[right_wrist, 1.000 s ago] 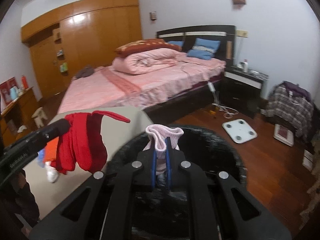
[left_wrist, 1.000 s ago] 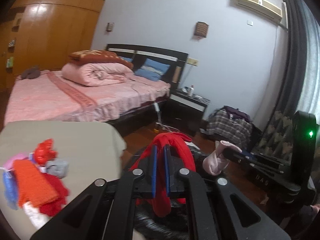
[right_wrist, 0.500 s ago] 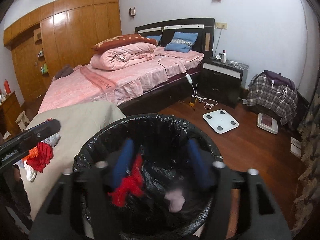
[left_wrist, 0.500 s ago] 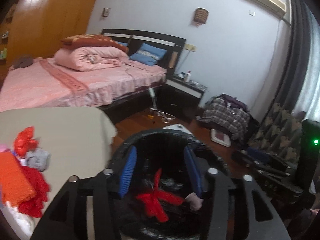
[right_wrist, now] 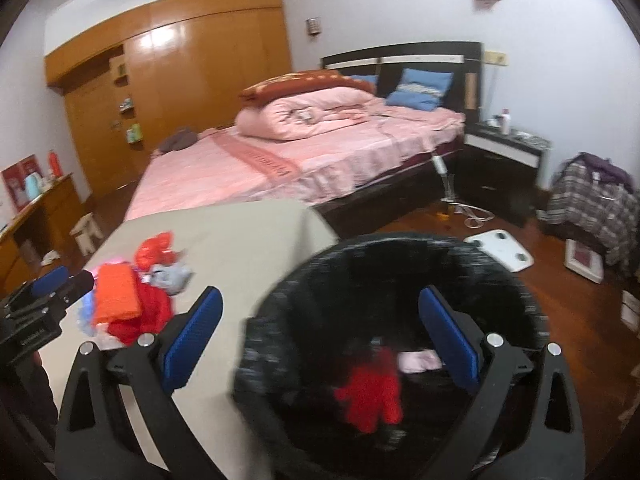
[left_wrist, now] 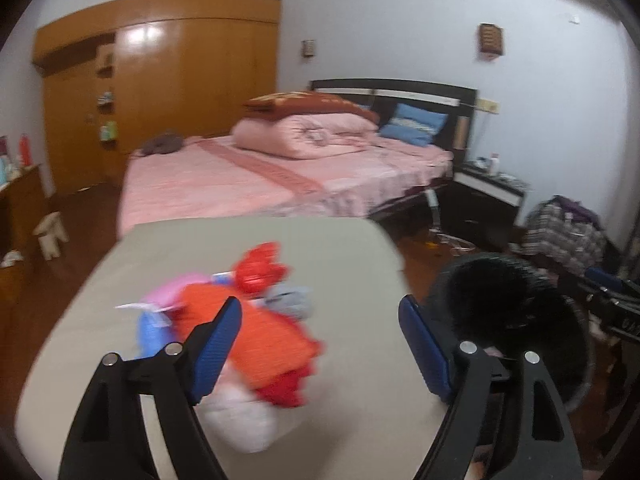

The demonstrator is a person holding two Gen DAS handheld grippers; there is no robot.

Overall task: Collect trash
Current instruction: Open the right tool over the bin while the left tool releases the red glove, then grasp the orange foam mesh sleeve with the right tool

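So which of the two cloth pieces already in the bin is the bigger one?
The red cloth, low in the black-lined bin. The other, a pale pink piece, lies beside it and is clearly smaller.

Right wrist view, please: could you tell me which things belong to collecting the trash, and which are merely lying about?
Job:
- bin
- red item and pink item inside it
- pile of items on the table

Lying about:
- scale
- plaid clothes
- bed
- stool
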